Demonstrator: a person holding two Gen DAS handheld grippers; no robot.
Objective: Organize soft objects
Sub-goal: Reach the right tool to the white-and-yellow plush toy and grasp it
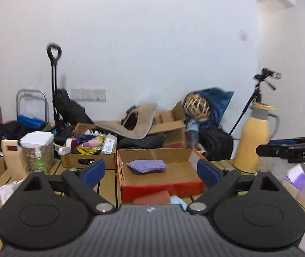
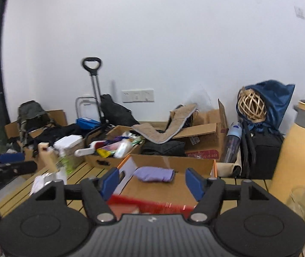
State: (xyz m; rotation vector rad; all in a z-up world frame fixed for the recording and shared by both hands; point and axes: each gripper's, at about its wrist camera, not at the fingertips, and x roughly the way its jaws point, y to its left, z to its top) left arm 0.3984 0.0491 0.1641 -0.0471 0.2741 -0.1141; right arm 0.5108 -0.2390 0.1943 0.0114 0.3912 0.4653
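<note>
Both the left gripper (image 1: 151, 170) and right gripper (image 2: 150, 181) hang empty, fingers spread. A folded purple cloth (image 1: 146, 166) lies in the open cardboard box (image 1: 180, 171). Loosely folded, it may unfold if nudged.

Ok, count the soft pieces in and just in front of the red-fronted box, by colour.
Purple cloth, inside the box: 1
Red-brown piece, in front of it: 1
Light blue piece, in front, blurred: 1
Total: 3
</note>
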